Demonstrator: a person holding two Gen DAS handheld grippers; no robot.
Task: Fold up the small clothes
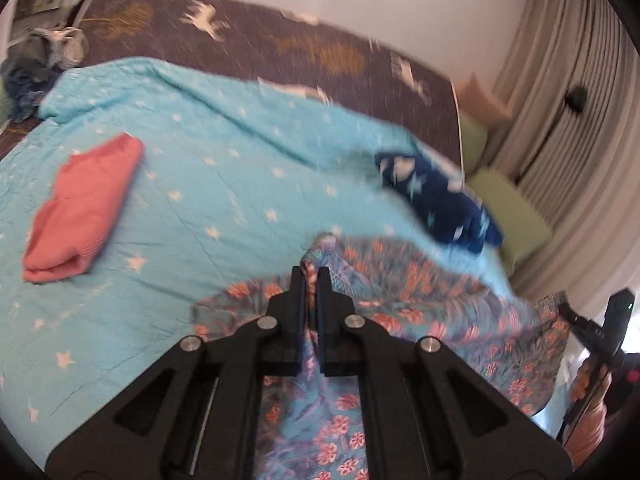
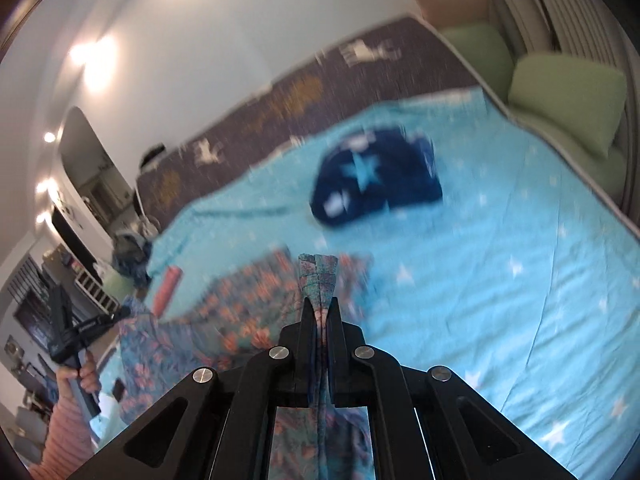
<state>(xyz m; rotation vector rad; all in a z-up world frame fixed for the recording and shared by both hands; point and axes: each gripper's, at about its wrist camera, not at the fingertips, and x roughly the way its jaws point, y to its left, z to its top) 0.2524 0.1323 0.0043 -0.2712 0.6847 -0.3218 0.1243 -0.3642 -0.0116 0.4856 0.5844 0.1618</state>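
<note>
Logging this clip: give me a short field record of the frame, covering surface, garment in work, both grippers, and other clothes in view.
surface: turquoise star-print blanket on a bed
garment in work: floral garment, held up between both grippers
left gripper: shut on a bunched edge of the floral garment
right gripper: shut on another edge
folded: pink garment, left side of blanket
unfolded: navy star-print garment, crumpled, farther back
image: motion blur

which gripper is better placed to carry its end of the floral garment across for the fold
Probably the left gripper. Both grippers' jaws are shut on the floral garment, but the folded pink garment lies on the left's side, while the right gripper faces the unfolded navy garment.
</note>
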